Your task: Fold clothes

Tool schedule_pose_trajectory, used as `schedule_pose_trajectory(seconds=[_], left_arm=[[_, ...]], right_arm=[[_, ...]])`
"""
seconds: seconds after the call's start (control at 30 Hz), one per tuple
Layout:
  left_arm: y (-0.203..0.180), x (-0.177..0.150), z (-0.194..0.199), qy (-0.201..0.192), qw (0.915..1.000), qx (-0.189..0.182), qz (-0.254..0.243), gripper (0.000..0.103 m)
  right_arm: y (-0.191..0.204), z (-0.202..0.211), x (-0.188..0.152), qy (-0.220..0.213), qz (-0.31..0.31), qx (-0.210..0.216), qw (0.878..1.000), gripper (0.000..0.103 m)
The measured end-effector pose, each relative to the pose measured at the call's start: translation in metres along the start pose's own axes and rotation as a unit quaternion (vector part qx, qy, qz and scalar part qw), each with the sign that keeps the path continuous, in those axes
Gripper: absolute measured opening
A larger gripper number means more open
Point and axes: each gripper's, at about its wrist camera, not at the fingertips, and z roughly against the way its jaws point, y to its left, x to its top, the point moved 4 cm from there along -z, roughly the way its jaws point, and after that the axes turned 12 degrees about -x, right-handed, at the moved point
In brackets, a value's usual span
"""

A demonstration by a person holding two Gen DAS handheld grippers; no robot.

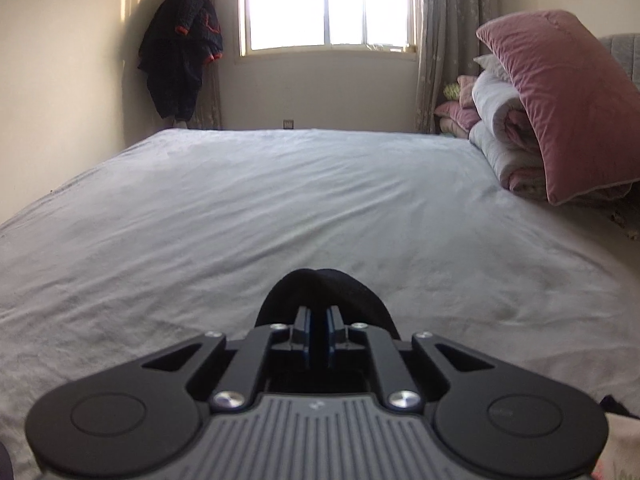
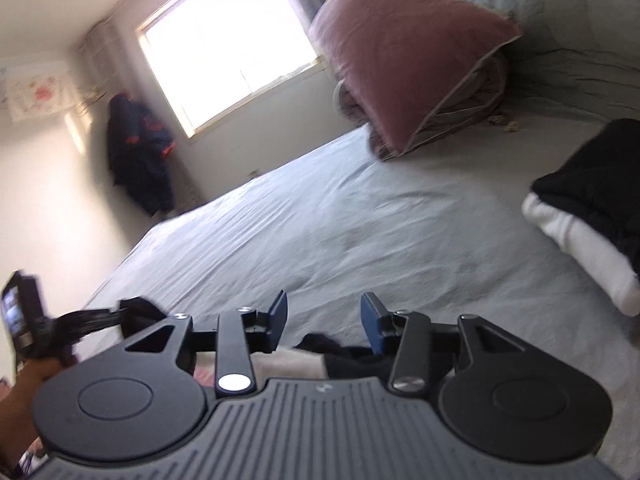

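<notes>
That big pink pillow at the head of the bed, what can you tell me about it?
The pink pillow is a large, plump square cushion in dusty rose, with a soft, velvety look and a pale piped edge. It stands tilted on one edge at the right side of the bed, leaning over a folded white and pink quilt that it partly covers. Its lower corner comes down to the pale grey sheet. Neither gripper touches it.
</notes>
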Motion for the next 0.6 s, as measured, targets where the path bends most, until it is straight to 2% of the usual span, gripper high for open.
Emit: schedule_pose_trajectory(seconds=[0.07,0.2,0.37,0.5,0.6], left_arm=[[-0.003,-0.004,0.0,0.005,0.9999,-0.002,-0.01,0.012],[-0.007,-0.008,0.007,0.016,0.9996,-0.017,-0.018,0.035],[-0.011,-0.02,0.025,0.045,0.9977,-0.051,-0.006,0.046],[-0.012,-0.041,0.038,0.079,0.9935,-0.081,0.006,0.055],[-0.011,-0.064,0.046,0.116,0.9877,-0.103,0.022,0.056]], right_arm=[[0.009,0.001,-0.004,0.015,0.017,0.012,1.0,0.045],[0.024,-0.001,-0.018,0.064,0.056,0.017,0.996,0.046],[0.031,-0.01,-0.042,0.148,0.074,0.023,0.986,0.046],[0.032,-0.011,-0.054,0.19,0.059,0.037,0.979,0.046],[0.034,-0.008,-0.059,0.217,0.05,0.049,0.974,0.047]])
